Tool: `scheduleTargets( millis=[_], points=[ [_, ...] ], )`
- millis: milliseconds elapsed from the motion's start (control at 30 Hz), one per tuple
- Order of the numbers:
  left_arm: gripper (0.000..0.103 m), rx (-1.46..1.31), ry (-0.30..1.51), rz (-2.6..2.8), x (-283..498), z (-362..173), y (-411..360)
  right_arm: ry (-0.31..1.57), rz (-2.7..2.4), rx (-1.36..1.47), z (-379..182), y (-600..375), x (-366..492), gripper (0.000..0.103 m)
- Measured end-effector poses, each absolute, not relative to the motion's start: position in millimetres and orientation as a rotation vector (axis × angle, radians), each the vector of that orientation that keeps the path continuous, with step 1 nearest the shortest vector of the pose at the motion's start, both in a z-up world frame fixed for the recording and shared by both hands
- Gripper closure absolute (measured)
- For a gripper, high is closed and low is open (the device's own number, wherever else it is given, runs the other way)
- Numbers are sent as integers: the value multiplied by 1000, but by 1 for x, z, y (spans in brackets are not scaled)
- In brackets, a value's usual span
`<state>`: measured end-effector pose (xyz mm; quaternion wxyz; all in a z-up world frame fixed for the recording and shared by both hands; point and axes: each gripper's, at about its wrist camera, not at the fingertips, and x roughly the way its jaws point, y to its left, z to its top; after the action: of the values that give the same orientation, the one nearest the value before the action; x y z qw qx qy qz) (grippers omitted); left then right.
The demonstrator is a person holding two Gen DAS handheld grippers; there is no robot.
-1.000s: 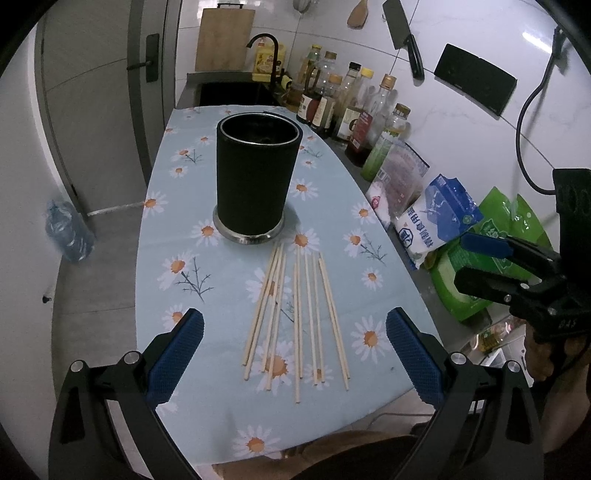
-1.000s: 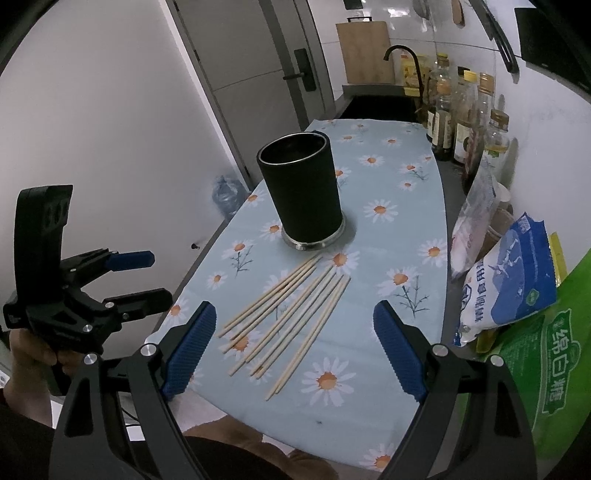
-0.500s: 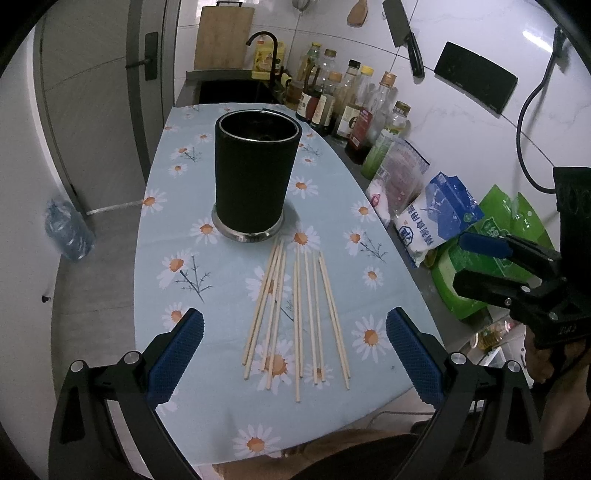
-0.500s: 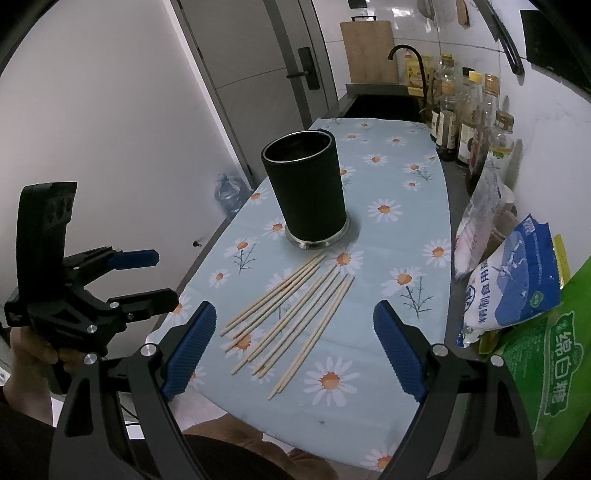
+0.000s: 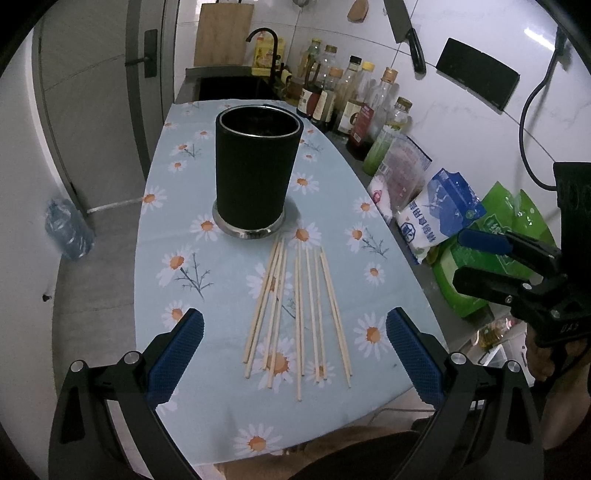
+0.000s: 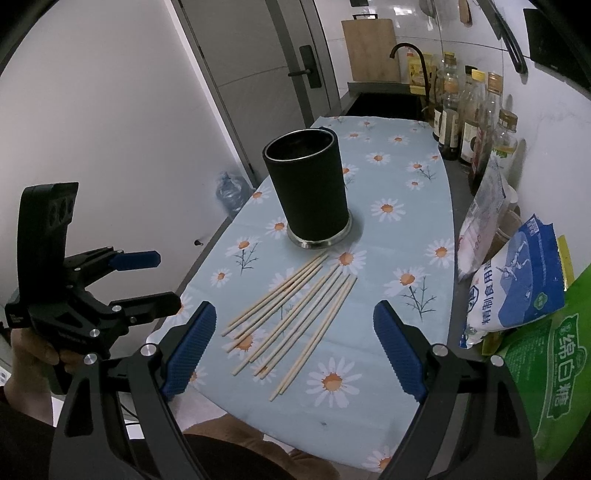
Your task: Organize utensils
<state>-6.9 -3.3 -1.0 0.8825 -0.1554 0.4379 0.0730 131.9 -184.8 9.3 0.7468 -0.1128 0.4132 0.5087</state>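
Tongs, left (image 5: 294,356): blue ribbed pads spread wide, nothing between them, held above the near edge of the tabletop and angled down toward the work. Tongs, right (image 6: 294,347): likewise spread wide and empty, hovering over the near end of the same tabletop; each pair shows at the margin of the other's view, carried in a person's hand. Chopsticks (image 5: 299,319): about ten pale wooden sticks, lying flat and loose in a rough fan on the cloth, far tips just short of the holder's base, near ends toward the person; none lifted, none pinched. Utensil holder (image 5: 256,181): tall black cylinder with a metal rim and metal foot, upright near the middle of the tabletop, just beyond the chopsticks; its interior looks dark, and no stick rises above the rim. Progress, as judged: sorting not yet begun, all chopsticks left to be gathered and stood in the holder. Tabletop (image 5: 162,229): long, narrow, covered by a light blue cloth printed with white daisies. Room: a kitchen; row of sauce and oil bottles (image 5: 354,99) along the tiled wall; bags of salt (image 5: 437,216) and sugar (image 6: 546,365) beside the cloth; black sink with a dark tap (image 5: 264,44) at the far end; wooden cutting board (image 5: 223,33) leaning behind it; cleaver (image 5: 406,33) hanging on the wall; grey door with a handle, and a water jug (image 5: 68,229) on the floor at the left.
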Motion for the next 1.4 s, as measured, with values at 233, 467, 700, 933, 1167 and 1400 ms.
scheduleTargets(
  millis=[233, 467, 700, 933, 1167, 1400],
  points=[
    [7, -321, 920, 148, -5, -2, -2, 914, 1101, -234, 7, -184, 136, 17],
    [7, -312, 954, 126, 5, -4, 10, 947, 1064, -217, 3, -177, 141, 17],
    [7, -278, 1007, 63, 20, -11, 19, 1015, 977, -167, -9, -170, 151, 17],
    [7, -247, 1066, -34, 38, -26, 30, 1103, 860, -131, -27, -159, 160, 17],
    [7, -224, 1132, -115, 56, -47, 43, 1240, 780, -64, -59, -147, 176, 17],
    [7, -193, 1210, -160, 69, -74, 52, 1392, 723, -71, -99, -127, 188, 53]
  ],
)
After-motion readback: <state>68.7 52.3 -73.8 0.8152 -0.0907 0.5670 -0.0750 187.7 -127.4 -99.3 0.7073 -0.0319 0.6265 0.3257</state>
